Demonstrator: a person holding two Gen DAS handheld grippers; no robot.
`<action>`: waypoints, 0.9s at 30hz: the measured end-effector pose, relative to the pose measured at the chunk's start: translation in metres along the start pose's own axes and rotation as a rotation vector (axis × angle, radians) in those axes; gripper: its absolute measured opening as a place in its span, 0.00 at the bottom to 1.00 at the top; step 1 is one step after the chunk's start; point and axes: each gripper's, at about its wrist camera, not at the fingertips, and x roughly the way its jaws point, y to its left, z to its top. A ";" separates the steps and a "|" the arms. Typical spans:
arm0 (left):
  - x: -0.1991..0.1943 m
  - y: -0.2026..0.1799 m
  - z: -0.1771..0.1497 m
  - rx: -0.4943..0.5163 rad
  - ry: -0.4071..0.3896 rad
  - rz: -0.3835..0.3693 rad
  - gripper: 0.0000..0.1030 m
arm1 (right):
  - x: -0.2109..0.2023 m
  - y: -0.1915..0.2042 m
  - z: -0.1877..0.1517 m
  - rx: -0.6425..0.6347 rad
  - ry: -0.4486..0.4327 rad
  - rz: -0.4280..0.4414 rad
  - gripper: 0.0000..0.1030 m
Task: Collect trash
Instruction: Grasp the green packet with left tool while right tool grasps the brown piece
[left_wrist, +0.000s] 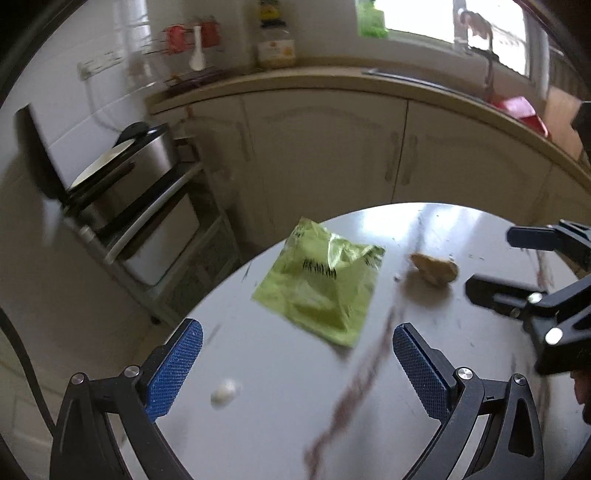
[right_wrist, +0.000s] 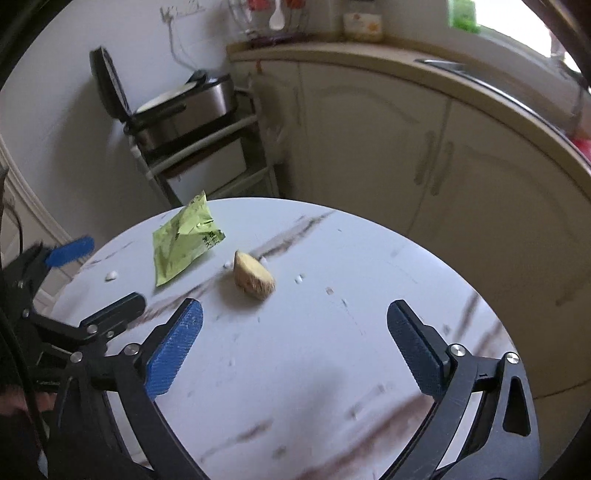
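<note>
Nothing collected yet, judging by the round desk (right_wrist: 332, 369): green wrapper (left_wrist: 319, 286) and brown food scrap (left_wrist: 436, 271) both lying loose near its far edge, just beside each other, apart from both claws. Left claw (left_wrist: 297, 363) spread wide, empty, facing the wrapper. Right claw (right_wrist: 295, 347) likewise spread, empty, short of the scrap. Small white crumb (left_wrist: 223, 393) close to the left claw; scattered white bits around the scrap only plain from the right wrist. Bin nowhere visible.
</note>
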 end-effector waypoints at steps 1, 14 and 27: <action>0.009 -0.001 0.007 0.015 0.010 0.003 0.98 | 0.008 0.003 0.004 -0.015 0.010 -0.001 0.94; 0.090 -0.011 0.057 0.214 0.022 -0.063 0.99 | 0.043 0.018 0.020 -0.097 0.042 0.080 0.37; 0.116 -0.003 0.066 0.129 0.024 -0.221 0.22 | 0.026 0.004 0.006 -0.039 0.033 0.125 0.24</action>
